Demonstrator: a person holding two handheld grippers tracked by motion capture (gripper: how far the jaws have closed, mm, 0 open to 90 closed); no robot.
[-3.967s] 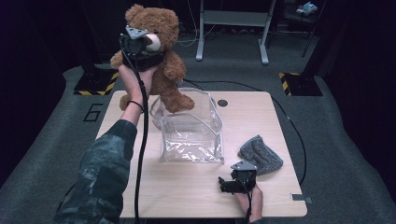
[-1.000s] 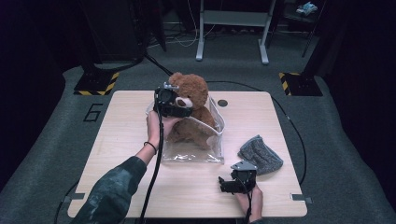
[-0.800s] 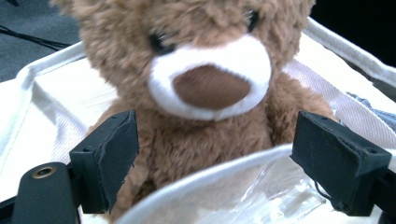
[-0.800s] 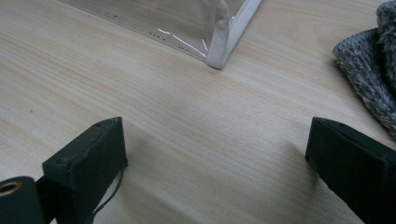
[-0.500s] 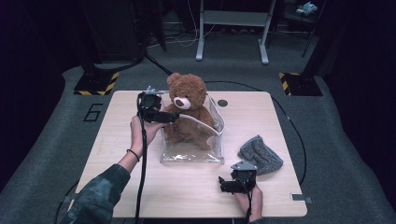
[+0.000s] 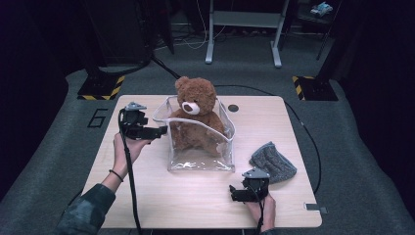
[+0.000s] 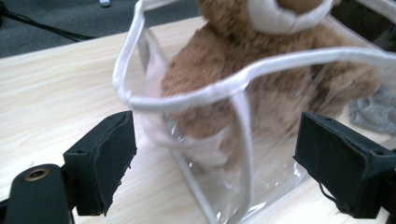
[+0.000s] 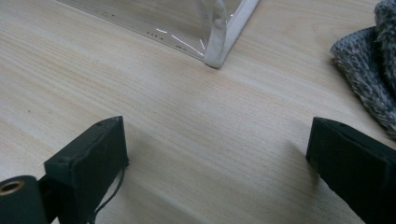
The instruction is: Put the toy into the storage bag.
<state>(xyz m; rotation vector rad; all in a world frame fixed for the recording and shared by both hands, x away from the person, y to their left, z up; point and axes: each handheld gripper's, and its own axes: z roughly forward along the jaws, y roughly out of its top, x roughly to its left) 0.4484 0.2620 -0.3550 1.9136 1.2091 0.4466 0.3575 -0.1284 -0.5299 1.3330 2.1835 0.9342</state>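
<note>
A brown teddy bear [image 6: 198, 120] sits upright inside a clear plastic bag with white trim [image 6: 186, 161] in the middle of the table. My left gripper [image 6: 164, 131] hovers just left of the bag, pointing at its side, open and with nothing held. In the left gripper view the bag's white rim [image 7: 196, 95] and the bear [image 7: 261, 70] lie just beyond the left gripper [image 7: 219, 144]. My right gripper [image 6: 234, 193] rests open near the table's front edge. In the right gripper view the right gripper [image 8: 219, 140] faces bare wood, with the bag's bottom corner [image 8: 224, 37] ahead.
A grey knitted cloth [image 6: 272, 161] lies on the wooden table [image 6: 147, 196] right of the bag, close to the right gripper, and shows again as the cloth [image 8: 369, 65]. A small black disc [image 6: 233, 107] sits behind the bag. Yellow-black striped floor plates [image 6: 100, 87] flank the table's far side.
My left gripper has drawn away from the bear's head, leftward and toward the person, and now stands beside the bag. The bear stays seated in the bag. The right gripper has not moved.
</note>
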